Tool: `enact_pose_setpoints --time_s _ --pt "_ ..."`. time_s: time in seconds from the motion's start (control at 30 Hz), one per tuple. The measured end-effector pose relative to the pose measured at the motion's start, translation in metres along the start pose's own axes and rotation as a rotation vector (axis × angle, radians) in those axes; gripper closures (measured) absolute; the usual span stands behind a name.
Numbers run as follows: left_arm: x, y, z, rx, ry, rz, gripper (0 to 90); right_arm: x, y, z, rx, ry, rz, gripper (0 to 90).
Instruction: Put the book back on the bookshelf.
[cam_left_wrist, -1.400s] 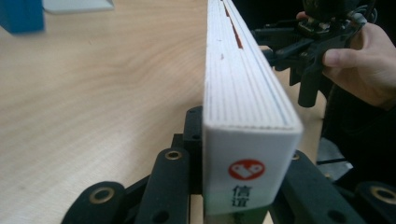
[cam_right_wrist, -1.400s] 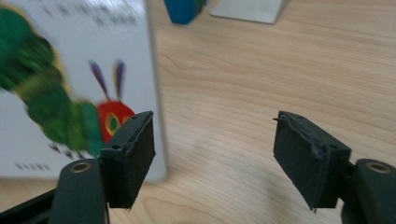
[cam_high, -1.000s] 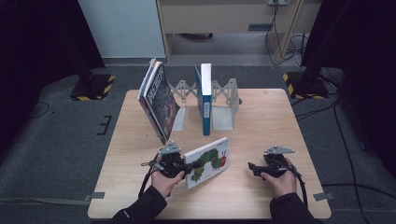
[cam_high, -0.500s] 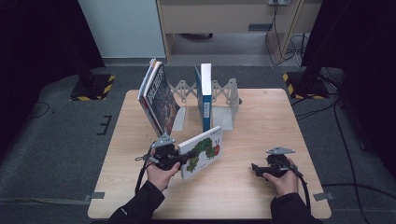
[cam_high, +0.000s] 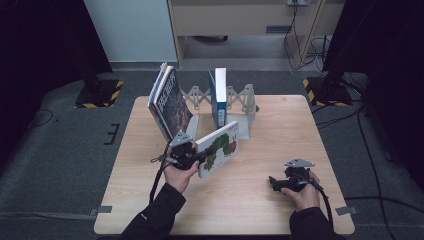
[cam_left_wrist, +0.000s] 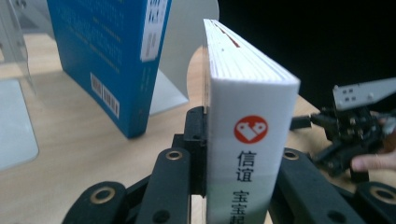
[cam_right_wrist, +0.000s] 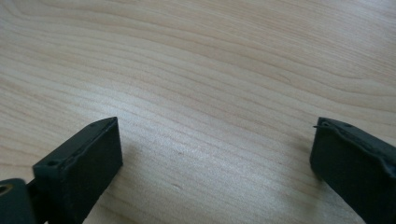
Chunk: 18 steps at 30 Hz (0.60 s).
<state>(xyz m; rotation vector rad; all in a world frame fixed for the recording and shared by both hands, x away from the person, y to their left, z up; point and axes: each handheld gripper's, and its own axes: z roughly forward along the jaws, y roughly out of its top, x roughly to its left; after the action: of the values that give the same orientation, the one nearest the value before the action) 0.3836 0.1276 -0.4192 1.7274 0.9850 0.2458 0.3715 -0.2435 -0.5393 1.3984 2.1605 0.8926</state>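
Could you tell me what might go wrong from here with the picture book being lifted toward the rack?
1. The left gripper clamps the white picture book by its spine end alone, so the far end may sag or twist.
2. Swung toward the rack, it could knock the blue book or the leaning books.

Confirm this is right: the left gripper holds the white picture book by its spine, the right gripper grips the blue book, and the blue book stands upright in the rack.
One thing is wrong. The right gripper grips nothing: the right gripper view shows its jaws wide apart over bare table. The left gripper does hold the white picture book by its spine, and the blue book stands in the rack.
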Motion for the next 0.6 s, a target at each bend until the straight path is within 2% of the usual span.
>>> enact_pose_setpoints --time_s 0.17,0.33,0.5,0.6 --pt "-0.001 0.008 0.010 -0.033 0.005 -0.022 75.1 0.000 0.000 0.000 0.001 0.001 0.000 1.1" --pt "-0.002 0.012 0.019 -0.052 0.019 -0.032 75.2 0.000 0.000 0.000 0.000 0.000 0.001 1.0" --pt "0.001 0.017 0.028 -0.051 0.031 -0.041 75.1 0.000 0.000 0.000 0.002 -0.003 0.005 0.9" --pt "0.002 0.021 0.032 -0.069 0.035 -0.048 75.1 0.001 0.000 0.000 0.002 -0.004 0.006 0.9"
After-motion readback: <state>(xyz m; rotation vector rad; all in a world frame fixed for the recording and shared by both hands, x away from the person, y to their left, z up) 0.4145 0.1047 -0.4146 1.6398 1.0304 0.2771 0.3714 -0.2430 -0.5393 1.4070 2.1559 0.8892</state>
